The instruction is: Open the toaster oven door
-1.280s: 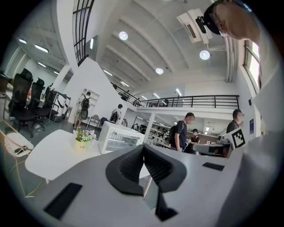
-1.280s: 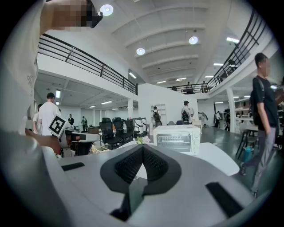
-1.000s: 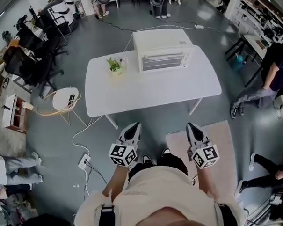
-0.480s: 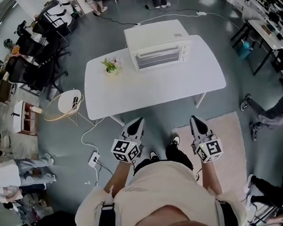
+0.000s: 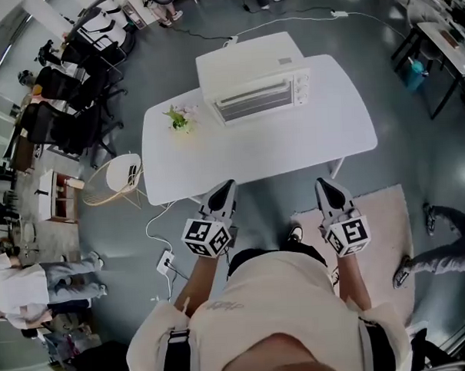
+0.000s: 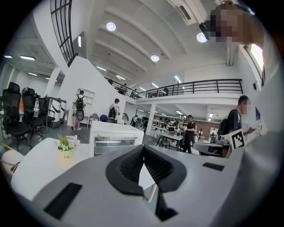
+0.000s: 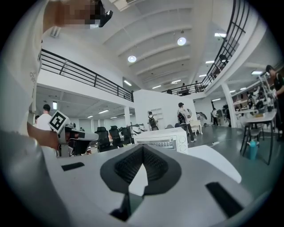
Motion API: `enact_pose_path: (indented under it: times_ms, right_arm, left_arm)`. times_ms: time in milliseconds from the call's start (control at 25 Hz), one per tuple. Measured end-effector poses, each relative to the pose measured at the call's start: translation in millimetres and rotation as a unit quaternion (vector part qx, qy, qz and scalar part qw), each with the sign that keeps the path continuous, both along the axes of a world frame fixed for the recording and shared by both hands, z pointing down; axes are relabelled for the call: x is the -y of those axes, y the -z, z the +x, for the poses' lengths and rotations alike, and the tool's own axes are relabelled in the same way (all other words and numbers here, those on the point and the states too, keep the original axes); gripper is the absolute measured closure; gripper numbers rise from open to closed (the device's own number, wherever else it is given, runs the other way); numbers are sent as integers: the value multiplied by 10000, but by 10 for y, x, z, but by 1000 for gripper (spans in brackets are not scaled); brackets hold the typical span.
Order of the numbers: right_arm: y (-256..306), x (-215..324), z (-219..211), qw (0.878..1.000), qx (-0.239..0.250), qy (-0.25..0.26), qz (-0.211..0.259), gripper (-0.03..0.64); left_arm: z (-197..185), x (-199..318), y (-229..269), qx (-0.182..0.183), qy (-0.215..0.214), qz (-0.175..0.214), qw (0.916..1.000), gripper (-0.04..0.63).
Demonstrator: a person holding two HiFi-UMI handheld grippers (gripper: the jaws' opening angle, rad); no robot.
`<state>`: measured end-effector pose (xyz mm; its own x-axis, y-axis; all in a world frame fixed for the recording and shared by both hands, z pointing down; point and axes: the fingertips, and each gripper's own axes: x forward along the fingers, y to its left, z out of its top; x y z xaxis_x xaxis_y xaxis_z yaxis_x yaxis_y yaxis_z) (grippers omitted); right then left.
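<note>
bare table (image 5: 292, 149) before toaster oven (image 5: 253, 101), flowerpot (image 5: 179, 120) beside

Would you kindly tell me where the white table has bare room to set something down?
The broad strip of the table between the toaster oven and the near edge is bare, as is the right end beyond the oven. It is crowded only at the far left, where the flower pot stands beside it.

L tongs (image 5: 225, 187) & R tongs (image 5: 323, 184) held out front, level, tips pinched together w/ nothing between.
</note>
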<state>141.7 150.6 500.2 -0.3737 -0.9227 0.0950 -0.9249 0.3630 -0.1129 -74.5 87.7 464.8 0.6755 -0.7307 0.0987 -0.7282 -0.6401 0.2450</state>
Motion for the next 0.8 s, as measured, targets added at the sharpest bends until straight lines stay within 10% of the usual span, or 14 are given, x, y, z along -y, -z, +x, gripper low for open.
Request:
enact_pose_path:
  times_ms: [800]
  right_arm:
    - [-382,364,423,9975,564,23,-423,611]
  left_arm:
    - [350,359,-204,246,127,-290,9992,575]
